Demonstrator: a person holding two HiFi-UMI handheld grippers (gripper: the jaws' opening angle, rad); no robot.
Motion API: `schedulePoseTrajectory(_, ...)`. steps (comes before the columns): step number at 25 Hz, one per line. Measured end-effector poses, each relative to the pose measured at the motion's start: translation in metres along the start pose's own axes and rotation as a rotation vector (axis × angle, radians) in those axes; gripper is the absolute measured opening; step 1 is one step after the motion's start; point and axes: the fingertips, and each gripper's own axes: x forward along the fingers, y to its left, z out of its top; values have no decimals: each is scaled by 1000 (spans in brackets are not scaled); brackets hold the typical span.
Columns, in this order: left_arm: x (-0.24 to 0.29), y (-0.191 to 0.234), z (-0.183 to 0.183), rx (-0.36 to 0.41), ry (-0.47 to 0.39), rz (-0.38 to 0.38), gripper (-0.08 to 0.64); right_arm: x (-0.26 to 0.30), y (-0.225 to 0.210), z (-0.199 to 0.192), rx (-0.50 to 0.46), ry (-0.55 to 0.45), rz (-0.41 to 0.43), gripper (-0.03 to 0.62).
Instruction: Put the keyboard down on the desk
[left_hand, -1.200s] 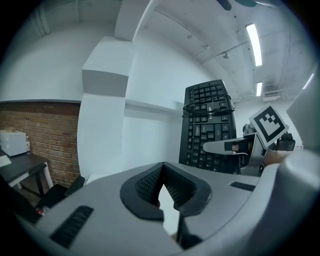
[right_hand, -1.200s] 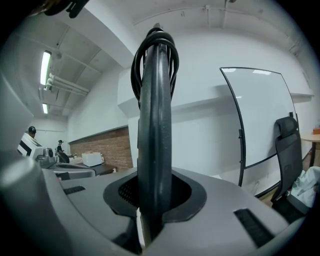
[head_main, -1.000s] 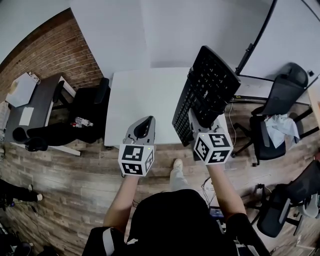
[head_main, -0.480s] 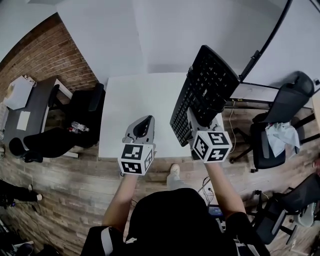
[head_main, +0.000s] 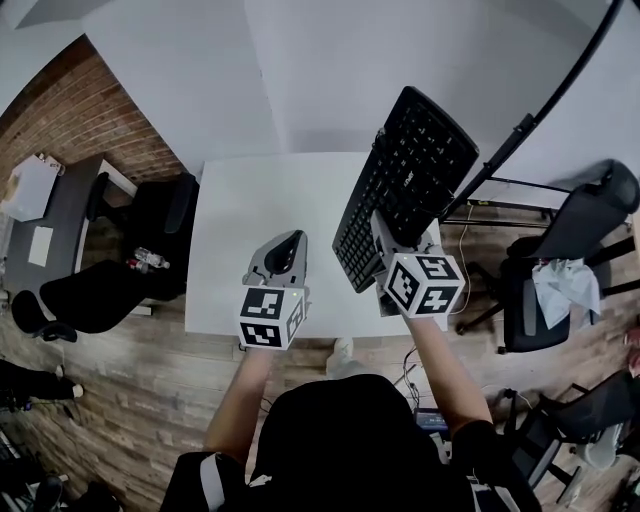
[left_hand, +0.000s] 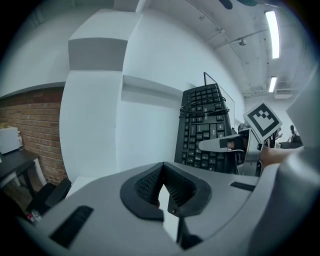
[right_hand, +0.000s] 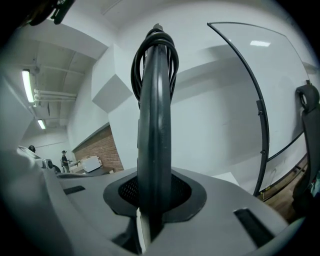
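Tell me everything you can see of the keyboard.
The keyboard is black, with dark plastic-looking keys and its cable looped around the far end. It is not lying on the white desk: it is held up, tilted on edge over the desk's right side, with the keys facing the person's left. The right gripper is clamped on its near end. The left gripper is apart from it, and nothing else touches it.

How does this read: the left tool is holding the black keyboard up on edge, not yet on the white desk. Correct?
Wrong tool: the right tool holds the black keyboard up on edge, not yet on the white desk. The right gripper view shows its jaws clamped on the keyboard's edge; the left tool is shut, empty.
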Motion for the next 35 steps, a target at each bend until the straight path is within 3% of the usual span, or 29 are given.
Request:
schedulePoseTrajectory(12,45,9,-17,-10,52,47,11,53,-48,-20,185,77,28,97)
schedulePoseTrajectory(20,59,22,-30,-16,85,49,11,76,-56,-29,312,81,38,98)
schedulePoseTrajectory(35,100,52,-52,-12,136,-34,11,125,-63,-57,470,122,-14,100)
